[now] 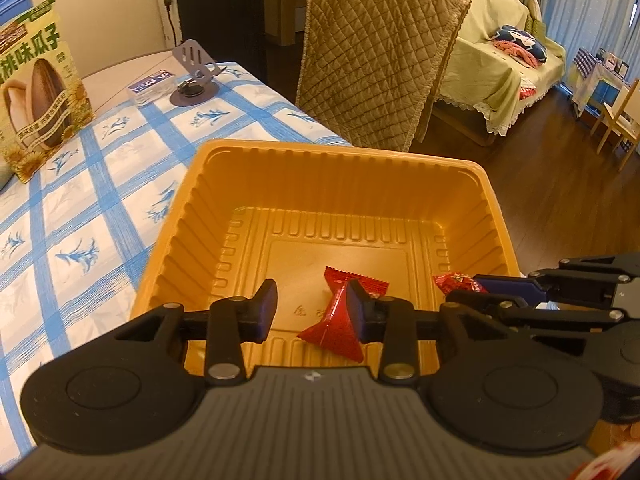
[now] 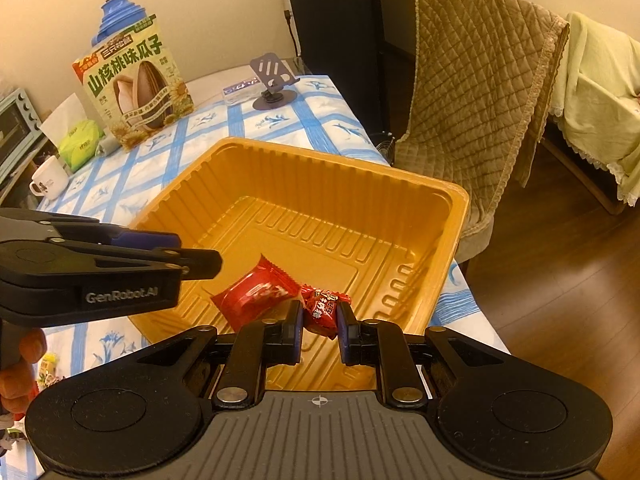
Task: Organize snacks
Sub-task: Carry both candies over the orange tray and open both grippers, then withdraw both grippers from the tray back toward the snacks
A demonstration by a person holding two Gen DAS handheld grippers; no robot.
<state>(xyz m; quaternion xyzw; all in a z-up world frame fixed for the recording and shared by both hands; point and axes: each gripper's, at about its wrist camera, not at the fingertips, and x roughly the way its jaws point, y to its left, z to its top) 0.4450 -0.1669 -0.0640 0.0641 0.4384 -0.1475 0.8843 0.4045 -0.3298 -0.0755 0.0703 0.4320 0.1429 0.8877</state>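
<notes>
A small red crinkled candy wrapper (image 2: 325, 309) is pinched in the right claw (image 2: 319, 330) above the ribbed orange plastic tray (image 2: 456, 216), while the left claw (image 1: 312, 308), at nine o'clock, is spread wide and empty; a skewed release could send it over the rim.

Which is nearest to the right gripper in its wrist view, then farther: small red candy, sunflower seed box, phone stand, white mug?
1. small red candy, between the right gripper fingers.
2. white mug, far left.
3. sunflower seed box, back left.
4. phone stand, table's far end.

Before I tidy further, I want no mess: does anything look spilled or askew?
Nothing spilled. The orange ribbed plastic tray juts slightly past the table edge near the chair; two red wrapped candies lie inside it.
</notes>
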